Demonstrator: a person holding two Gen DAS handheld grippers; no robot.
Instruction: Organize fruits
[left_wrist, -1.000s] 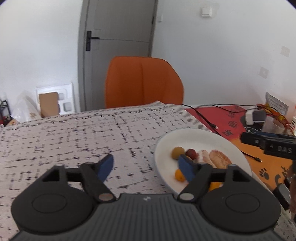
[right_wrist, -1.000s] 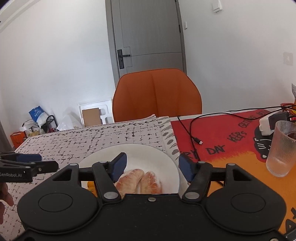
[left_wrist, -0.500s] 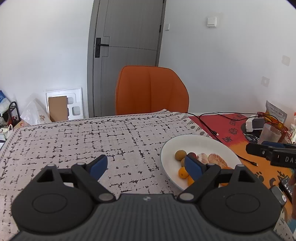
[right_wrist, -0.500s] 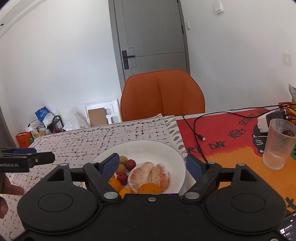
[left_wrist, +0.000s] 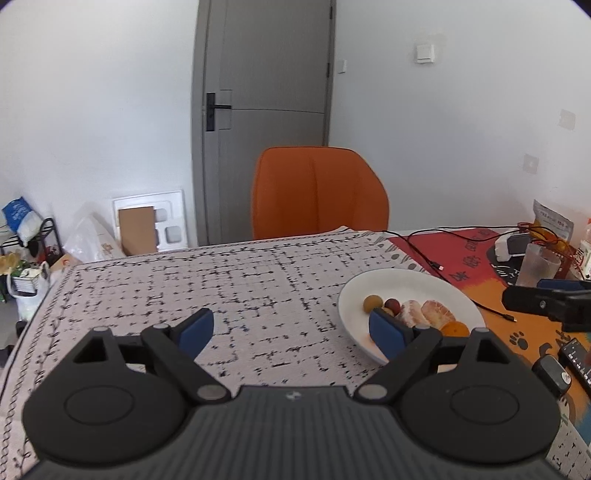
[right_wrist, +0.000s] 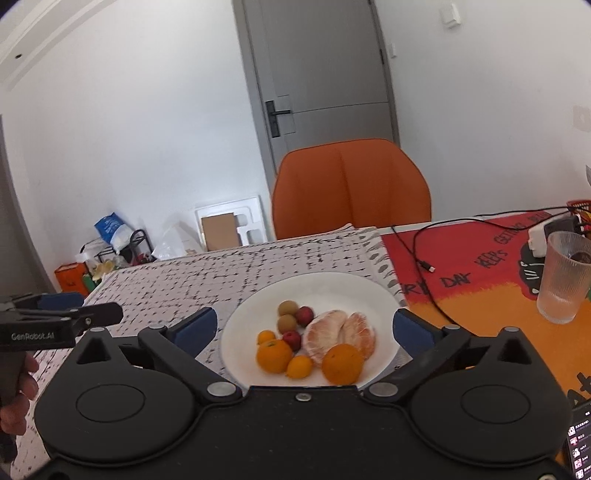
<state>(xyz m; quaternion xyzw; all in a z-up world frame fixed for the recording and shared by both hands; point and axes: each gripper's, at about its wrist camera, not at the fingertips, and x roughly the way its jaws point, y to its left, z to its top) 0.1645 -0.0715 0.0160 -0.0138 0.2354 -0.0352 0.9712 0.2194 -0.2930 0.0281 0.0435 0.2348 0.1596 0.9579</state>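
Observation:
A white plate (right_wrist: 332, 288) holds fruit: a peeled pomelo half (right_wrist: 340, 334), two oranges (right_wrist: 341, 363), small kumquats (right_wrist: 298, 366), red plums (right_wrist: 304, 315) and brown longans (right_wrist: 287, 307). My right gripper (right_wrist: 303, 326) is open and empty, raised just before the plate. My left gripper (left_wrist: 290, 328) is open and empty over the patterned cloth, left of the plate (left_wrist: 399, 282); its right finger covers part of the fruit.
A ribbed glass (right_wrist: 563, 282) stands on the red and orange mat (right_wrist: 461, 266) at the right, with a black cable (right_wrist: 424, 254) and a charger. An orange chair (right_wrist: 351, 188) stands behind the table. A phone (left_wrist: 576, 356) lies at the right edge.
Both grippers have pulled back and risen from the plate. More of the fruit shows in the right wrist view. Both stay open.

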